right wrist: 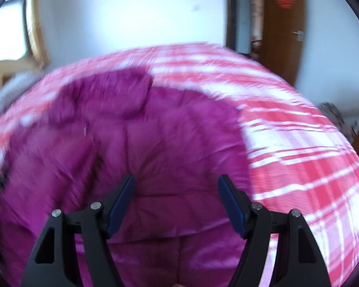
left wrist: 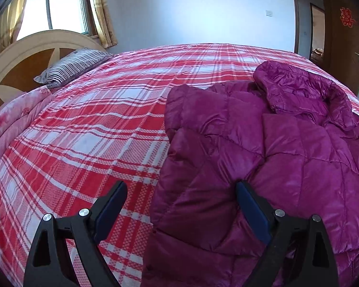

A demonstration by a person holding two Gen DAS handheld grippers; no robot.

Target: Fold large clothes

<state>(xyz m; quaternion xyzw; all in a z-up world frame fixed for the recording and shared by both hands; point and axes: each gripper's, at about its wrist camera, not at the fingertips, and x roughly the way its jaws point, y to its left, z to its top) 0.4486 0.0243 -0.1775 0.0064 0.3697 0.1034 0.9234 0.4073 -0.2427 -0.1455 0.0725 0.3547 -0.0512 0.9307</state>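
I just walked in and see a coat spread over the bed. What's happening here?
A person with a gripper in each hand is folding a magenta puffer jacket on a bed with a red plaid sheet. The left gripper hangs open at the jacket's left edge, and the right gripper is open above its quilted body. Neither is gripping anything. The jacket lies rumpled, its hood toward the far side.

Daylight from window [left wrist: 52, 4]; right view probably motion-blurred.
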